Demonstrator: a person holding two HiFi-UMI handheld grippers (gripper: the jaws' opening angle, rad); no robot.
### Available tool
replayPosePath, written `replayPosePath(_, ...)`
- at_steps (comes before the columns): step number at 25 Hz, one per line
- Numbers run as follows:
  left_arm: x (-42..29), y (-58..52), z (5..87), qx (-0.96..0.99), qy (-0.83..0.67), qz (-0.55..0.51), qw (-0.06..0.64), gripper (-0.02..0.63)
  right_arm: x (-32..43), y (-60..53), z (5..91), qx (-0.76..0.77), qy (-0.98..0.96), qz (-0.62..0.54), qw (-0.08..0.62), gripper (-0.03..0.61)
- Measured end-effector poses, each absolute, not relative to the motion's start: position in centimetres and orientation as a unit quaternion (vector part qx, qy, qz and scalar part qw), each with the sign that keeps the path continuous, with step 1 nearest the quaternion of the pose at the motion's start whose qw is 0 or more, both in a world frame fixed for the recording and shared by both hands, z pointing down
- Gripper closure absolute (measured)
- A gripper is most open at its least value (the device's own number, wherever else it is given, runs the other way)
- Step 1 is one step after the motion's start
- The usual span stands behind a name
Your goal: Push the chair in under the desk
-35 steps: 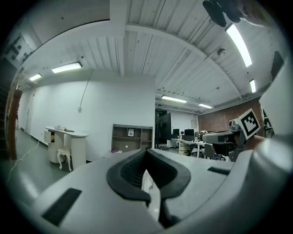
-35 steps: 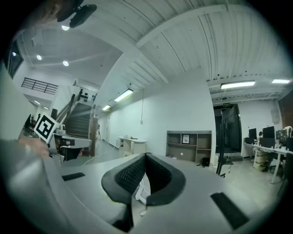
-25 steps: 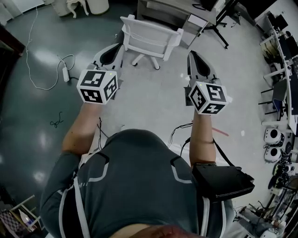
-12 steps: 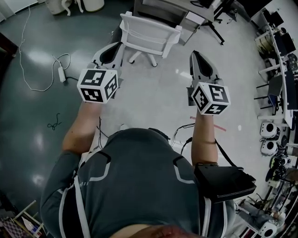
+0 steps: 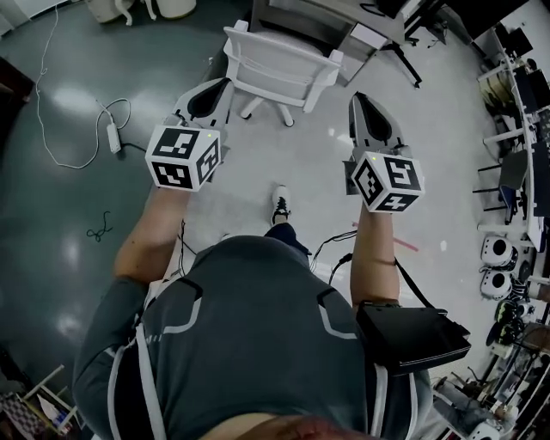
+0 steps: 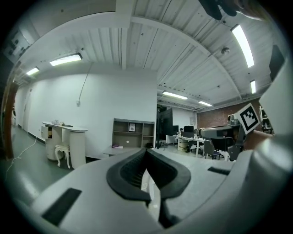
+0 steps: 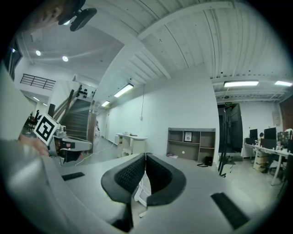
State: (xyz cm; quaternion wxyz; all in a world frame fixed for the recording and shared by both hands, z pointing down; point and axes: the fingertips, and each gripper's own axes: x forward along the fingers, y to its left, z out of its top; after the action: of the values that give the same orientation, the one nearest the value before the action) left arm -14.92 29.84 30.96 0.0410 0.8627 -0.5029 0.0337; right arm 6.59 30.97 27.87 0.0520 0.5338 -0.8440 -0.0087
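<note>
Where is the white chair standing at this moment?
In the head view the white chair stands at the top centre, on the floor just before the desk, ahead of the left gripper and the right gripper; neither touches it.

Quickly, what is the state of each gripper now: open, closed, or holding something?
Left gripper: closed, jaws together, holding nothing.
Right gripper: closed, jaws together, holding nothing.

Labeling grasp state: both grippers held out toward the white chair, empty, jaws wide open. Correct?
Wrong on the jaws: the left gripper and right gripper each have them closed together, as the left and right gripper views show. Both are empty and held out toward the white chair.
</note>
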Motion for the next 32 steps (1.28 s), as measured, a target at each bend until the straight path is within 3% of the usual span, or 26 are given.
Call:
replayPosePath(14, -10.5, 16.1, 31.6, 0.829, -0.553, 0.072, 0.051, 0.604, 9.9, 14.1, 29.2, 0.469, -0.881, 0.004, 0.058, 0.548)
replayPosePath(32, -6.1, 5.9, 36.8, 0.795, -0.583, 0.155, 0.069, 0.603, 13.0, 3.3, 33.9, 0.393, -0.915, 0.032, 0.09, 0.545)
